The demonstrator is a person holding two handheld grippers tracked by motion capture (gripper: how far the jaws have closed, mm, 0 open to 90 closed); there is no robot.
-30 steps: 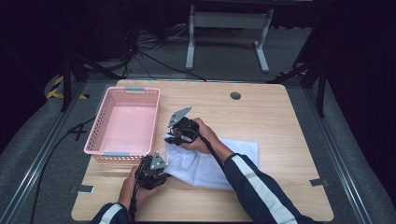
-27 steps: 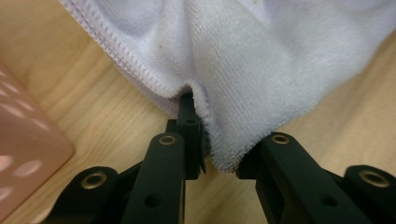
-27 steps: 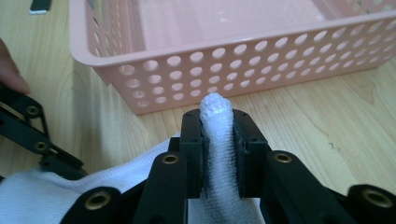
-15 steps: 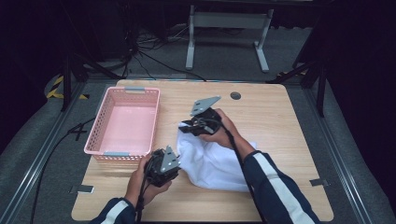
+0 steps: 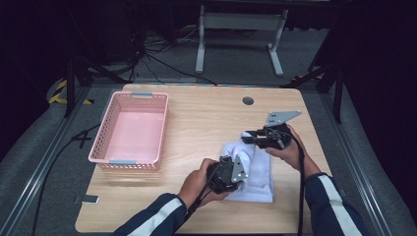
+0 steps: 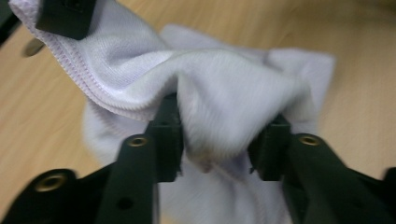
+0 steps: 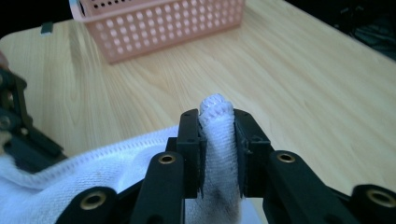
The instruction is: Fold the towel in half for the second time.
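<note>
Item 1, nearest: my left gripper (image 5: 230, 169), low on the bench (image 5: 196, 118) at its near edge. Its jaws had just been opening and stood apart, a loose bulge of the white towel (image 5: 255, 169) sagging between them without being pressed.

Item 2: the white towel, lying crumpled on the bench to the right of the middle, one edge lifted toward my right gripper.

Item 3: my right gripper (image 5: 251, 139), farther back and to the right. Its jaws were clamped on a narrow fold of the towel's hem, having eased apart slightly a moment before.

Item 4, farthest: the pink basket (image 5: 133, 129), at the left of the bench, well apart from the towel.

Risk, as I judged it: with the left jaws slack, the whole cloth hung on one small pinch. If the right jaws eased further, the hem could slip out and the towel drop in a heap. The sagging bulge could also snag on a left jaw as that hand drew off.

Views compared: the right gripper view showed the hem's stitched edge poking above the pads (image 7: 192, 140), proof of a shallow grip. The left gripper view showed the gap around the cloth. The high view alone gave the basket's distance.
</note>
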